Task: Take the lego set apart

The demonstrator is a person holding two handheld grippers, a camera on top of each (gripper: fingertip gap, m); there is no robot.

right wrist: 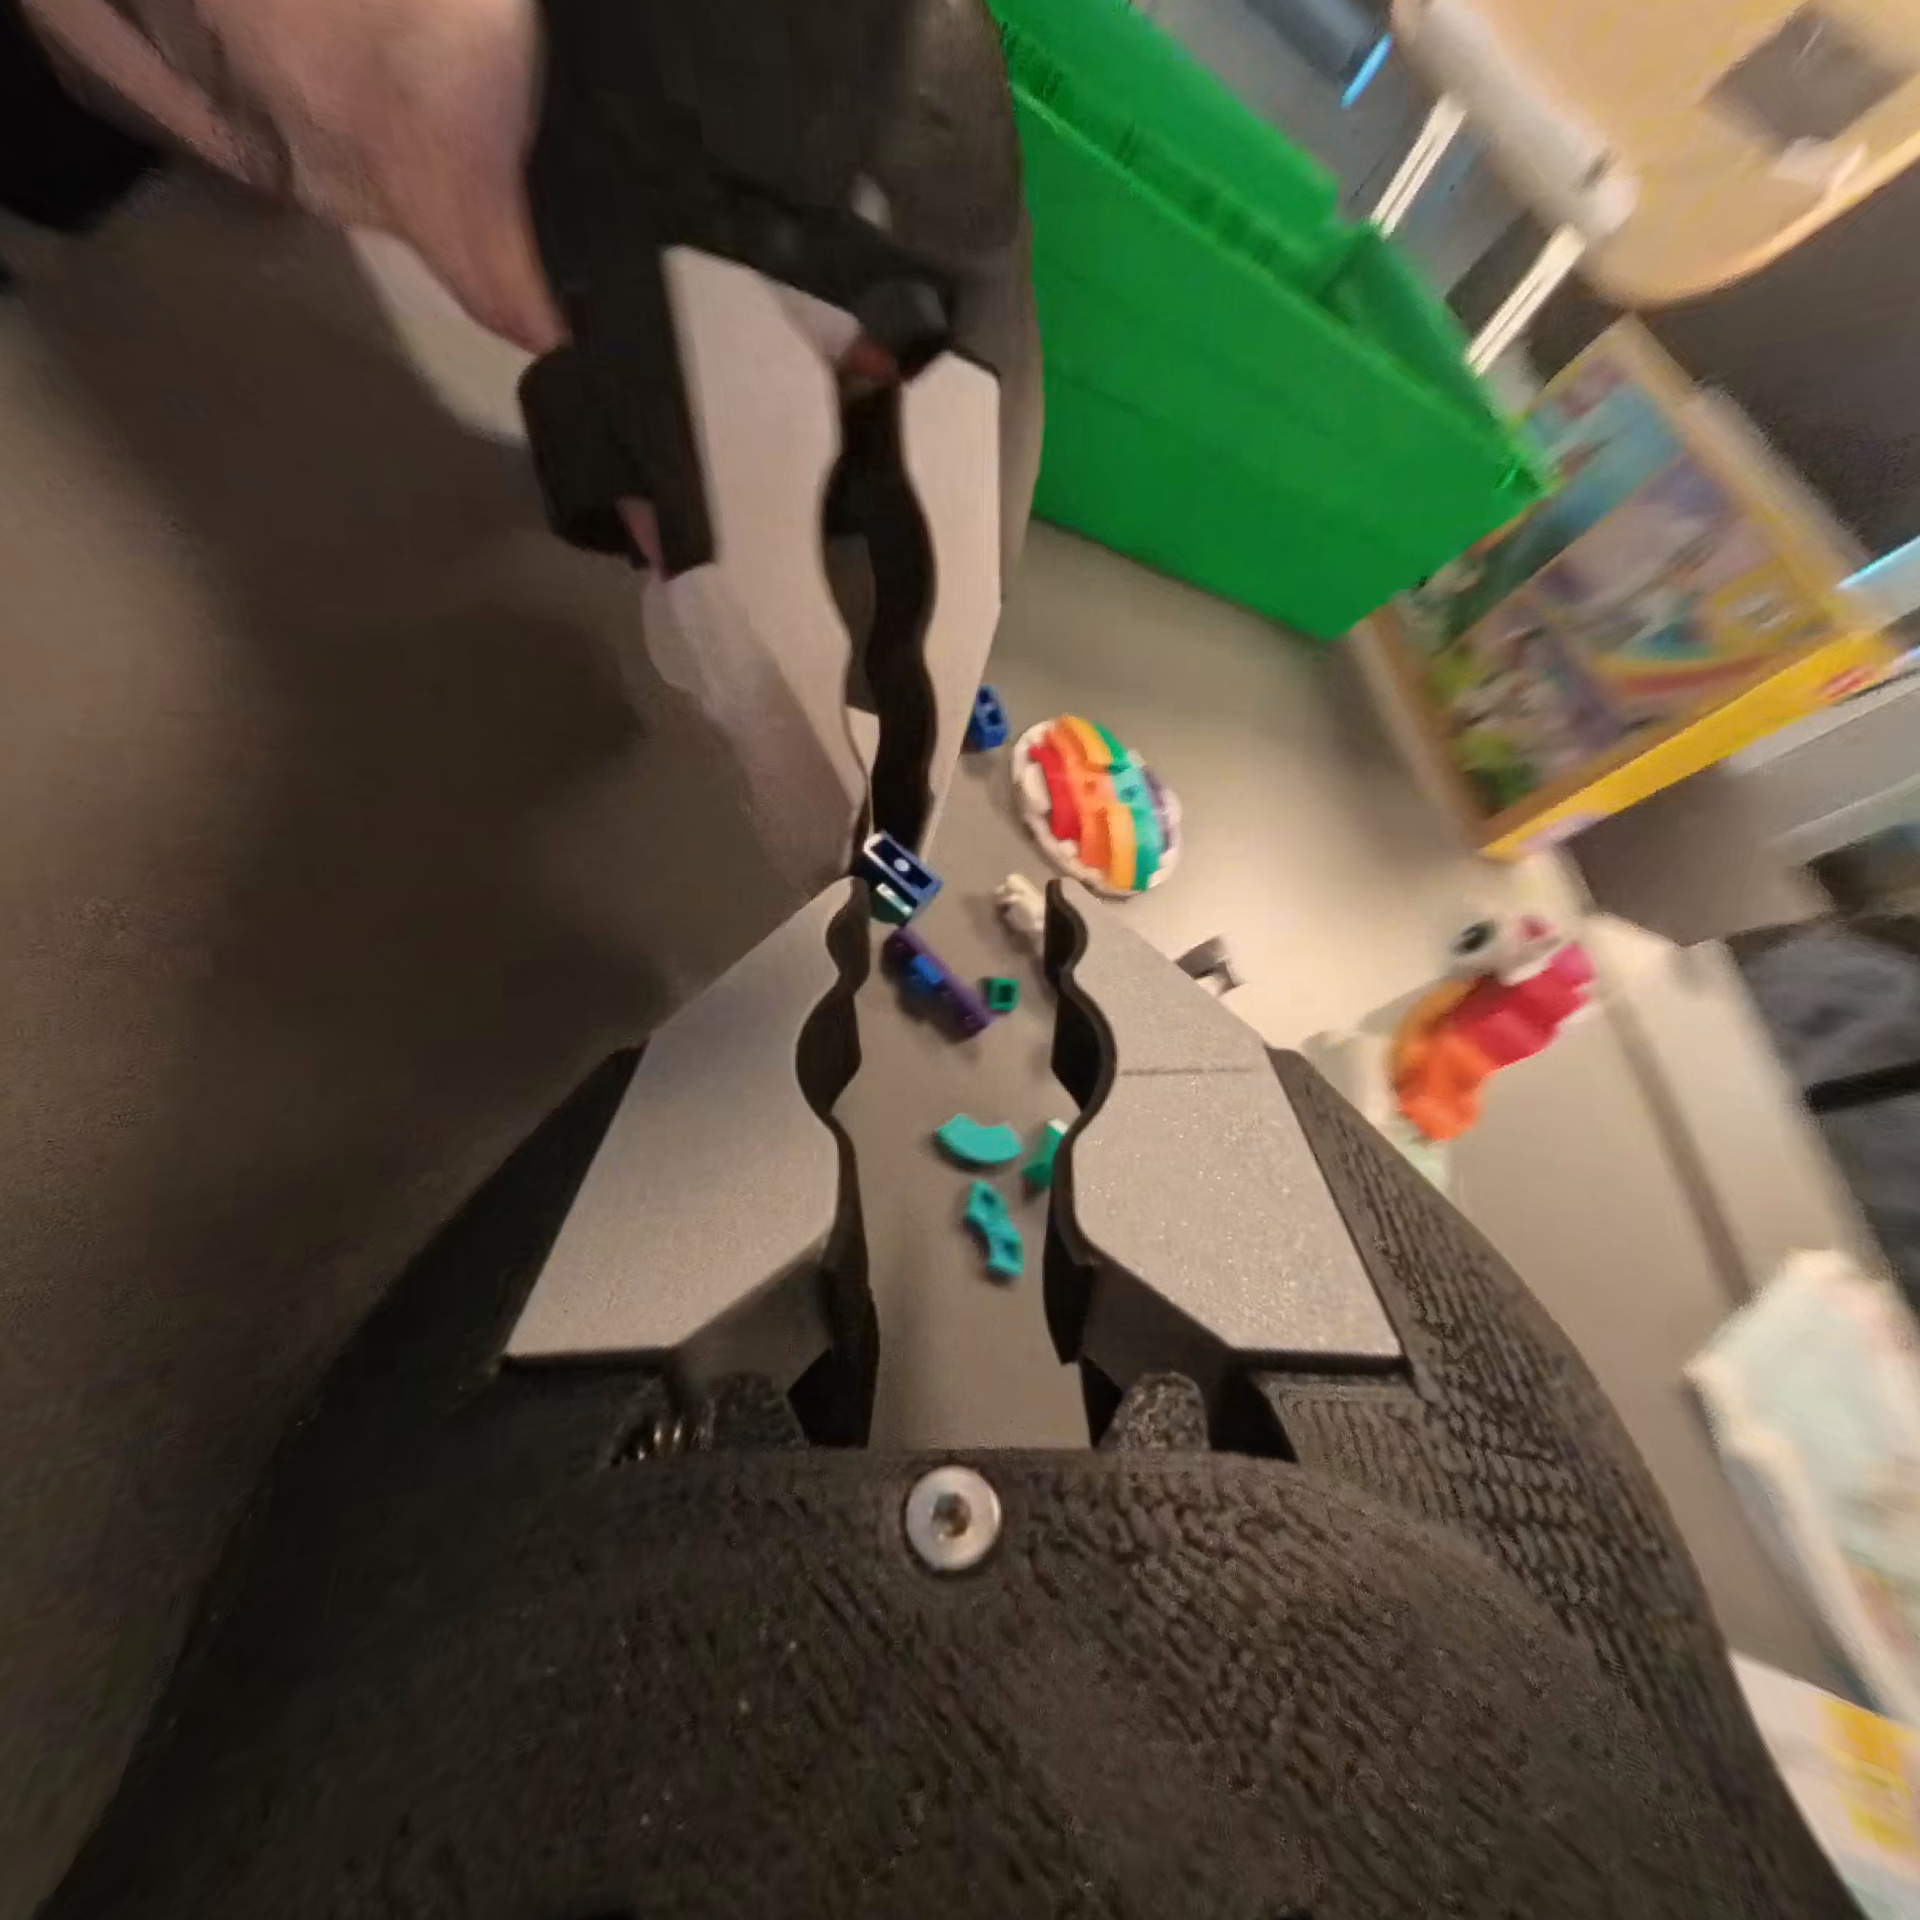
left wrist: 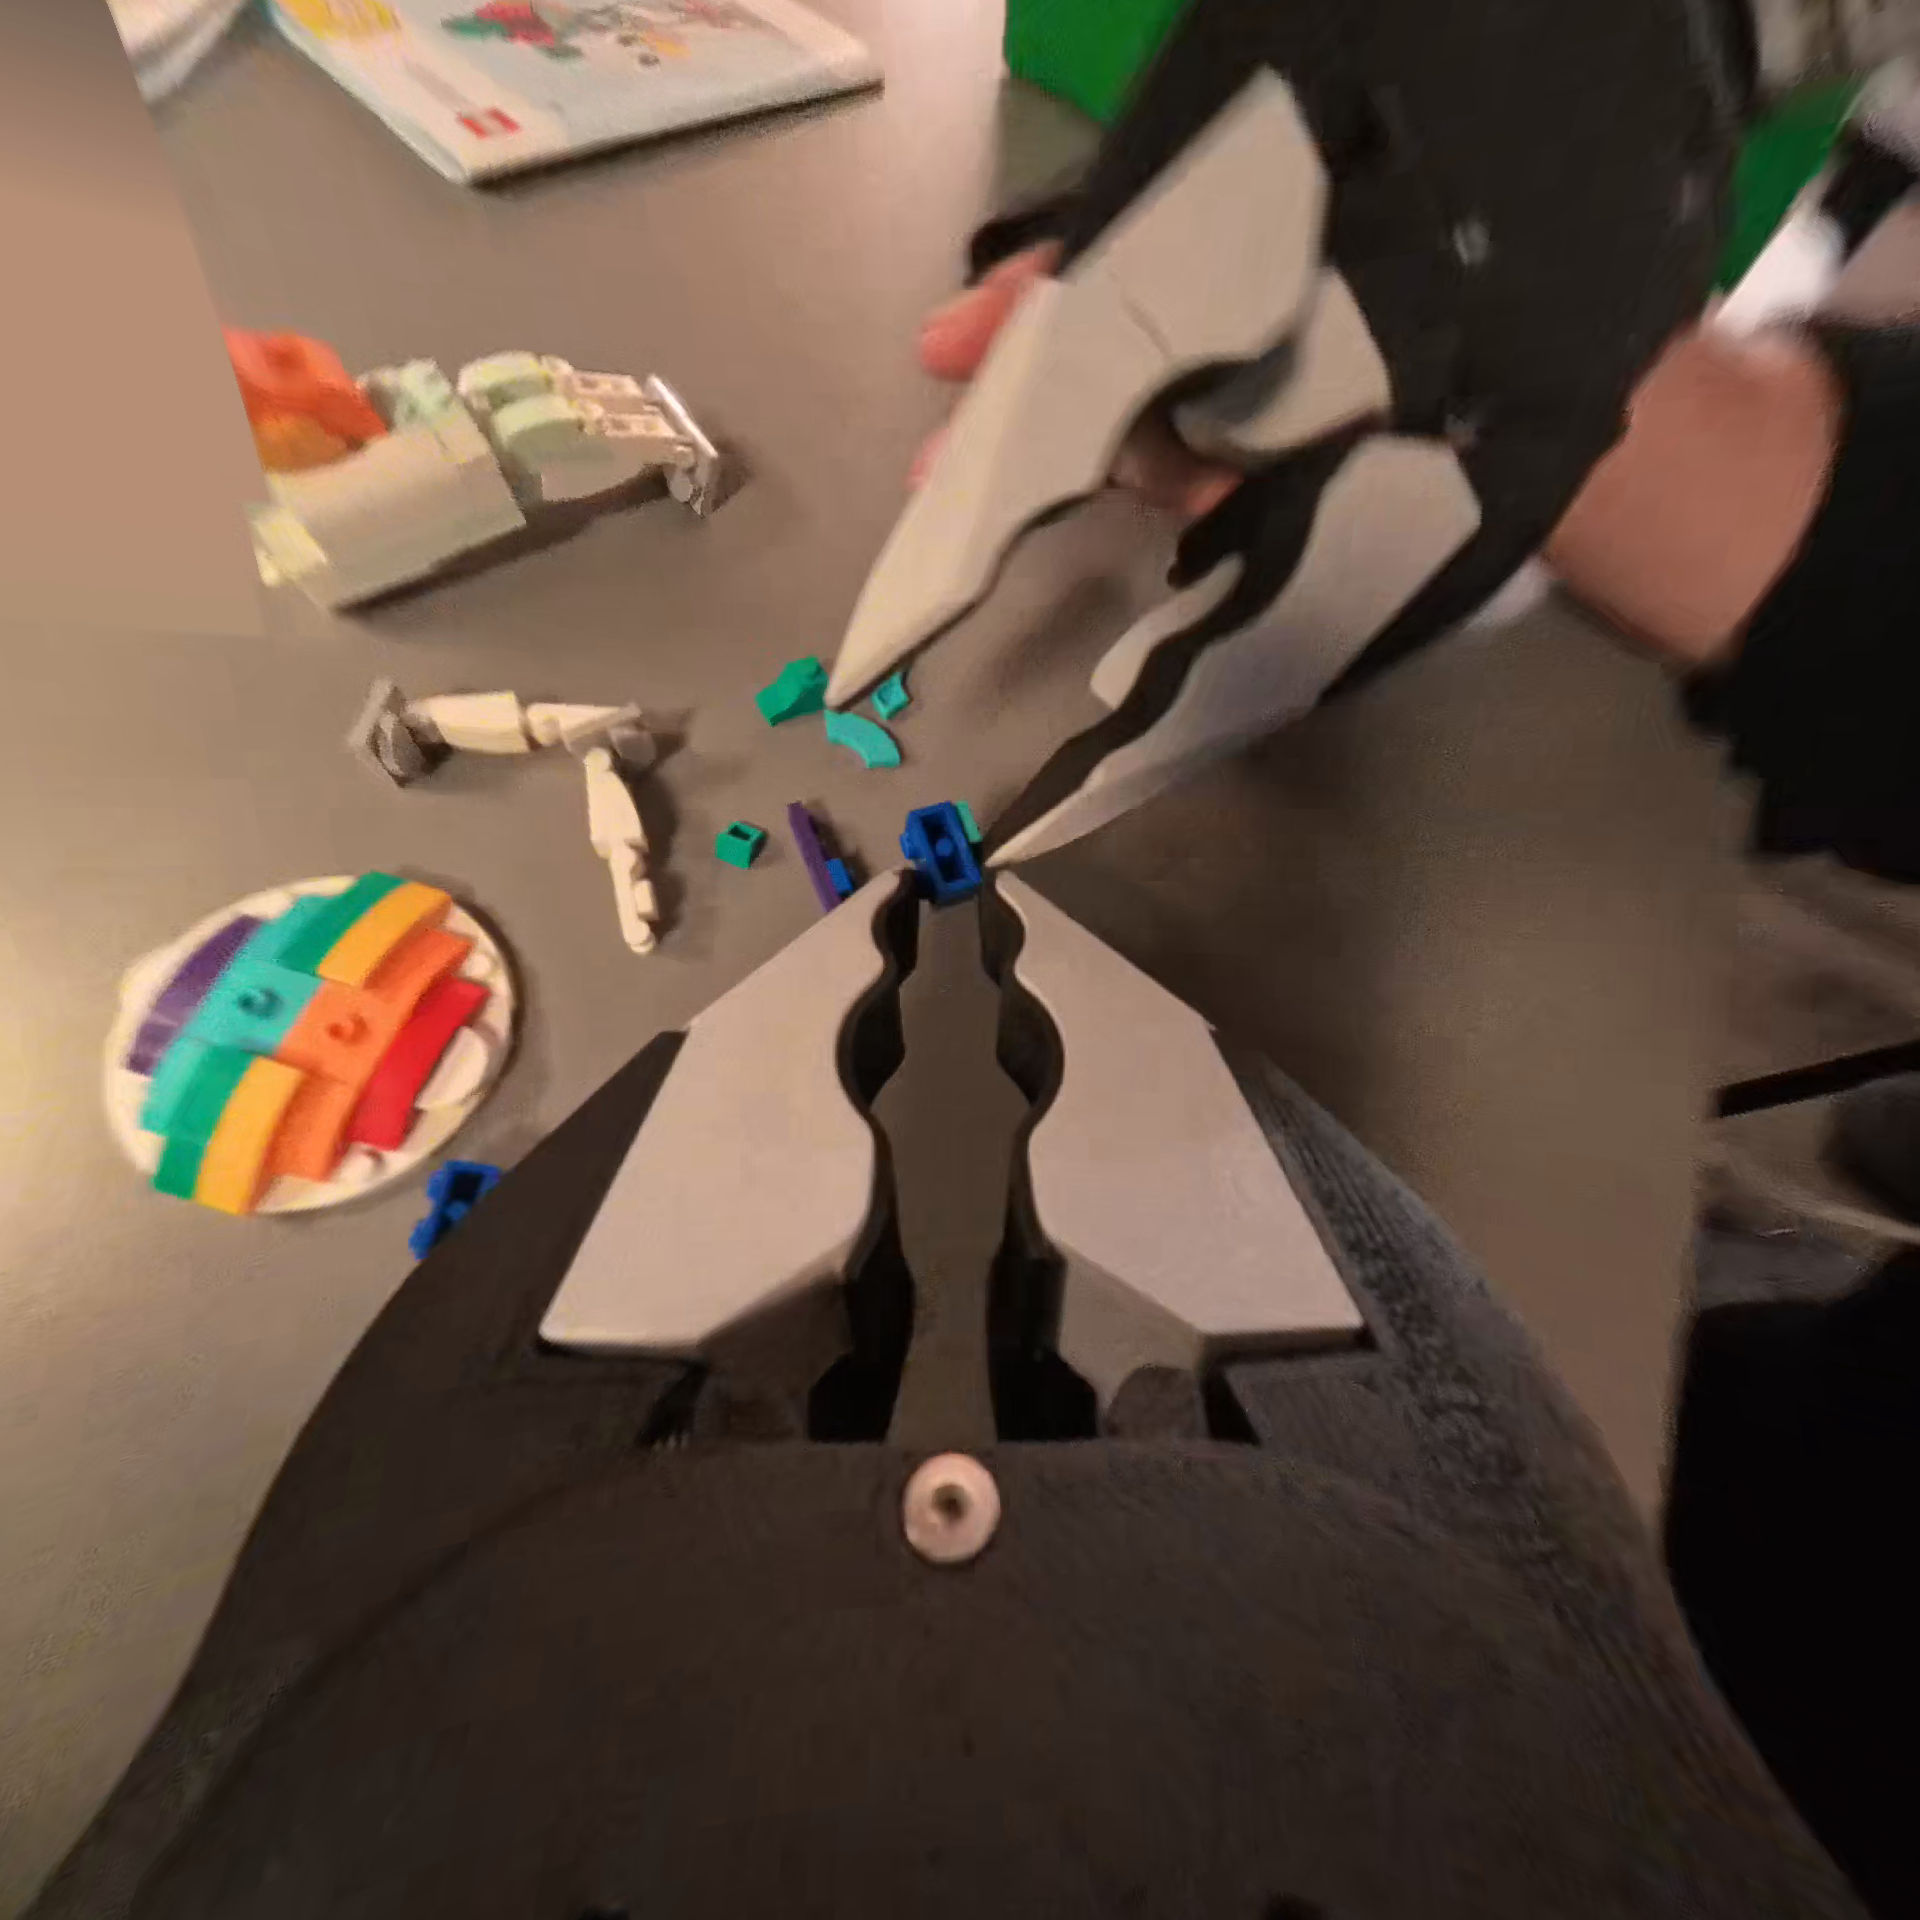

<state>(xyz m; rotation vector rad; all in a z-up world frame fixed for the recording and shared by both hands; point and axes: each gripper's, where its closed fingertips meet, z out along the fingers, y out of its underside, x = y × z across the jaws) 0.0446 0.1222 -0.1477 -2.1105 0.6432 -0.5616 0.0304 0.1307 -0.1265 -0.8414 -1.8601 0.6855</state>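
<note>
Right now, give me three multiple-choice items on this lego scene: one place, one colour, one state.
1. Where is the rainbow disc in the left wrist view?
A. left of the left gripper
B. on the booklet
C. in the green bin

2. What colour is the brick between the left gripper's fingertips?
A. red
B. blue
C. white

3. How is the right gripper?
A. open
B. shut on the booklet
C. shut on the disc

A: the disc lies on the table beside that gripper. B: the brick is blue. A: a wide gap shows between its fingers.
</note>
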